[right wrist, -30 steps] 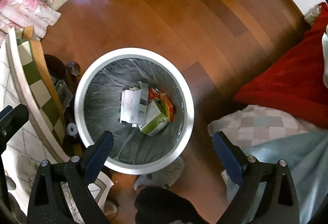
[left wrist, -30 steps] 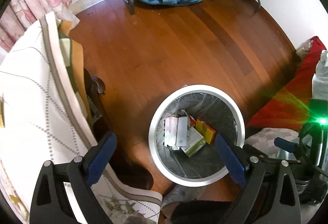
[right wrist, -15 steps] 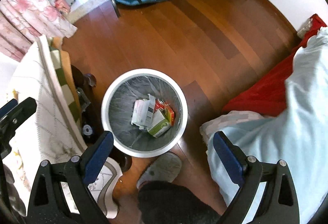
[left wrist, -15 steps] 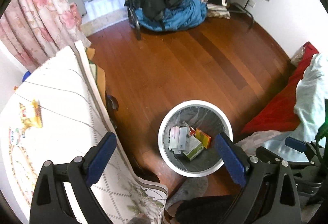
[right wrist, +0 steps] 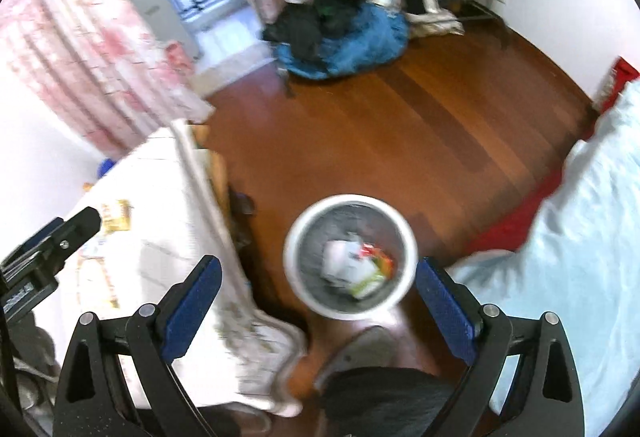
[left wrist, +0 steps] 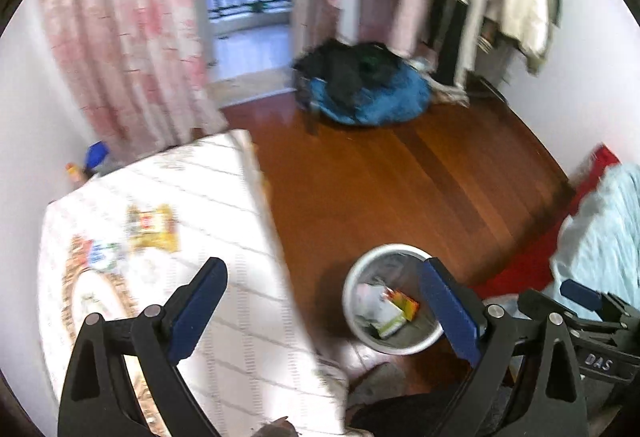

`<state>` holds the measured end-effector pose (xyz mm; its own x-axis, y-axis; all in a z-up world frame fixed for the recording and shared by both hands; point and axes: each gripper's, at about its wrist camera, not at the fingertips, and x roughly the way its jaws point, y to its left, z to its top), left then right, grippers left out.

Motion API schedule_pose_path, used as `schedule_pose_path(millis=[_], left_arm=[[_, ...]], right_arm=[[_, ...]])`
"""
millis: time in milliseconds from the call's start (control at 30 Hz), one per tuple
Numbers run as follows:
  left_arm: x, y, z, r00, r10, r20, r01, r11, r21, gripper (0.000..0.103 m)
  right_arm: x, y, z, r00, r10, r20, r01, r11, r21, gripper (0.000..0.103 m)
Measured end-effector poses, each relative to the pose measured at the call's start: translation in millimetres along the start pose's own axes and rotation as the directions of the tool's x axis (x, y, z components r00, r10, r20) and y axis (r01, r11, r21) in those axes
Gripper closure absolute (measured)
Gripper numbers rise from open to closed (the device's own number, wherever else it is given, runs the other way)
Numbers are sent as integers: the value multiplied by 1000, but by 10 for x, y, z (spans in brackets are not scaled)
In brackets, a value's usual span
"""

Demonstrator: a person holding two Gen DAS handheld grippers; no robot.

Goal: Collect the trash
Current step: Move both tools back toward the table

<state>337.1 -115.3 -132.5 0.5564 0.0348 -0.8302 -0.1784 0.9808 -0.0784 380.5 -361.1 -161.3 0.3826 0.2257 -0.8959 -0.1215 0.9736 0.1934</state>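
Note:
A round white bin (left wrist: 394, 347) (right wrist: 296, 273) lined with a grey bag stands on the wooden floor, holding small cartons (left wrist: 390, 311) (right wrist: 354, 267). On the table's white cloth (left wrist: 224, 205) lie a yellow wrapper (left wrist: 152, 229) (right wrist: 116, 215) and a smaller colourful wrapper (left wrist: 96, 253). My left gripper (left wrist: 324, 309) hangs open high above the table edge and the bin, with nothing between its fingers. My right gripper (right wrist: 316, 301) is open too, high over the bin. The left gripper's body (right wrist: 44, 249) shows at the left of the right wrist view.
A pale blue bedcover (right wrist: 560, 237) over red bedding (left wrist: 532, 265) lies at the right. A pile of blue and dark clothes (left wrist: 360, 93) sits on the floor by a clothes rack. Pink curtains (left wrist: 120, 49) hang at the left. A slippered foot (right wrist: 360, 353) is beside the bin.
Both grippers have risen well above the bin and tilted up. The bin now looks much smaller, and the table top with its wrappers has come into view. Both stay open.

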Motion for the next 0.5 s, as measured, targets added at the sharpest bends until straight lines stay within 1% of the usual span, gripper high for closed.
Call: schedule_pose_path(millis=[33,100,133,167,233,267,300,367,433,500], left_arm=[[-18,108,-10,1000,19,4,-19,1000,-15,4],[-87,534,-129,996,93,8,-92,994,-64,4],[-96,670,-179,993,119,2,-118,990,-80,4],[-79,932,-298,986,165,-17,-166,980,-110,4],[-20,1338,-544,974,220,-59,-227,960,-163,4],[18,1457,-657,970,228,-78,-239,953,-185,4],[92,1666,-830,966,231,-113,-252,941,-224,4],[228,1930,-1102,961,221,-166,-262,923,-283,5],[488,2153,-1393,957,177,-229,-250,904,-346,5],[701,2222,-1573,955,124,-271,-224,897,-380,5]], right_arm=[[18,149,-4,1000,22,0,-22,1000,-16,4],[82,439,-38,998,55,-14,-56,997,-50,4],[158,649,-70,997,77,-31,-79,994,-75,4],[226,795,-96,995,93,-46,-97,991,-92,4],[416,1120,-178,989,120,-88,-130,984,-125,4],[501,1243,-214,987,127,-100,-140,981,-137,4],[628,1394,-258,985,130,-115,-146,978,-150,4],[867,1585,-360,979,140,-146,-163,974,-157,4],[1133,1742,-447,972,144,-185,-174,973,-154,4],[1397,1881,-547,963,152,-221,-188,970,-153,4]])
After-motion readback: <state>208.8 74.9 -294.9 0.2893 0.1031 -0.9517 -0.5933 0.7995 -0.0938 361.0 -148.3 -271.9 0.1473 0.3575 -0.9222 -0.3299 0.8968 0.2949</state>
